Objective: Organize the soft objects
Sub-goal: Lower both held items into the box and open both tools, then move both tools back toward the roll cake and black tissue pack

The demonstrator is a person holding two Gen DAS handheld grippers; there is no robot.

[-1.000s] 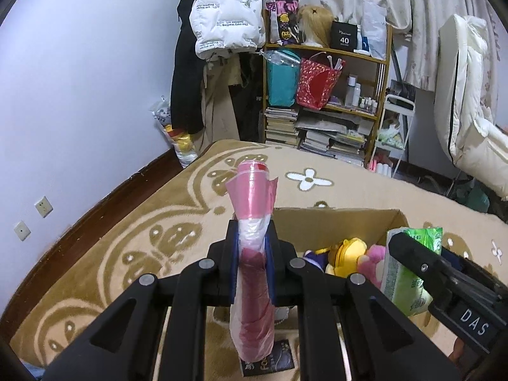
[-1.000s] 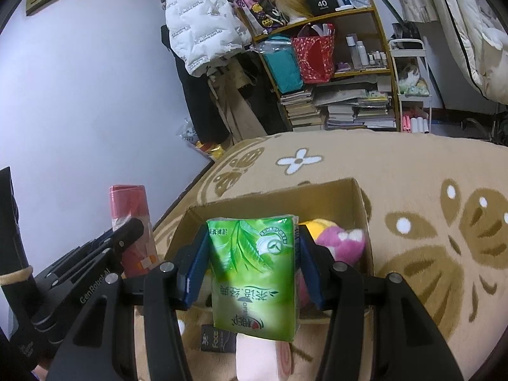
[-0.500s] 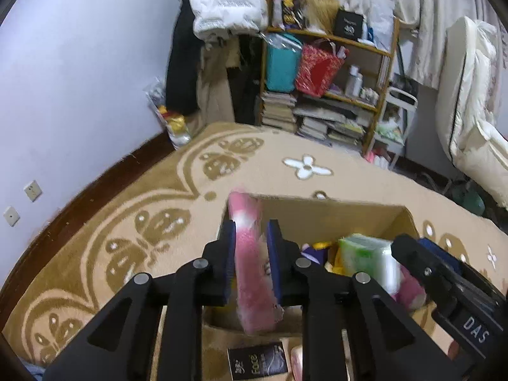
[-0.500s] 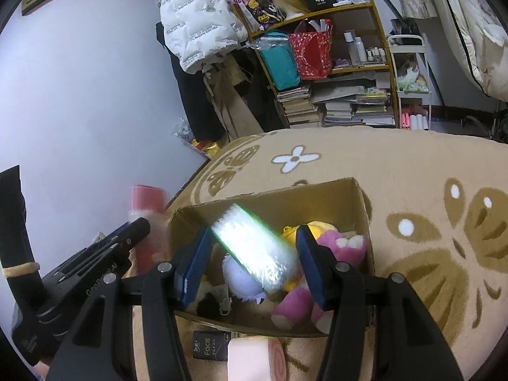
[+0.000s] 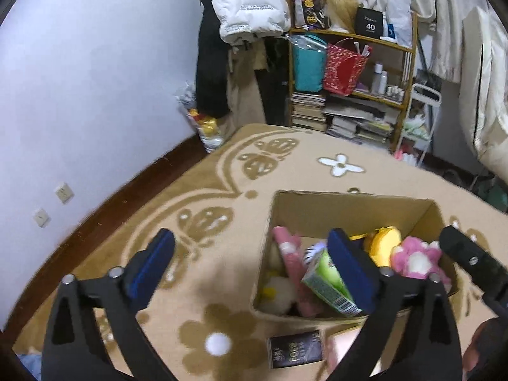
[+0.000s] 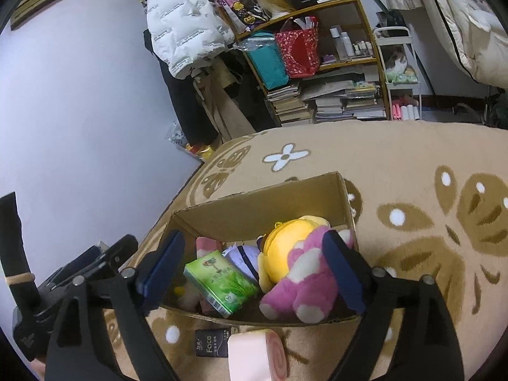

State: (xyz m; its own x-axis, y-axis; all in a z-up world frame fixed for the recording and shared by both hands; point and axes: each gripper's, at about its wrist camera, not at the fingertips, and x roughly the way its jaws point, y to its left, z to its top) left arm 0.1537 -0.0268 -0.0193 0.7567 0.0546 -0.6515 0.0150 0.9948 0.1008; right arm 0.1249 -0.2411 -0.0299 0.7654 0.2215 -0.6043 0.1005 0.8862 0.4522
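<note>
As our jaws swing wide apart, the left gripper (image 5: pixel 250 260) and right gripper (image 6: pixel 254 260) grip nothing; below them we see the green tissue pack (image 6: pixel 220 281) and pink roll (image 5: pixel 290 263) lying inside the cardboard box (image 6: pixel 270 201), beside a pink plush (image 6: pixel 301 285).

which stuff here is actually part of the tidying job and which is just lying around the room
Part of the job:
cardboard box
green tissue pack
pink roll
pink plush
yellow plush
pink swirl roll and dark Face pack, both outside the box

Just lying about:
white puffer jacket
shelf of books
red bag
teal bag
</note>
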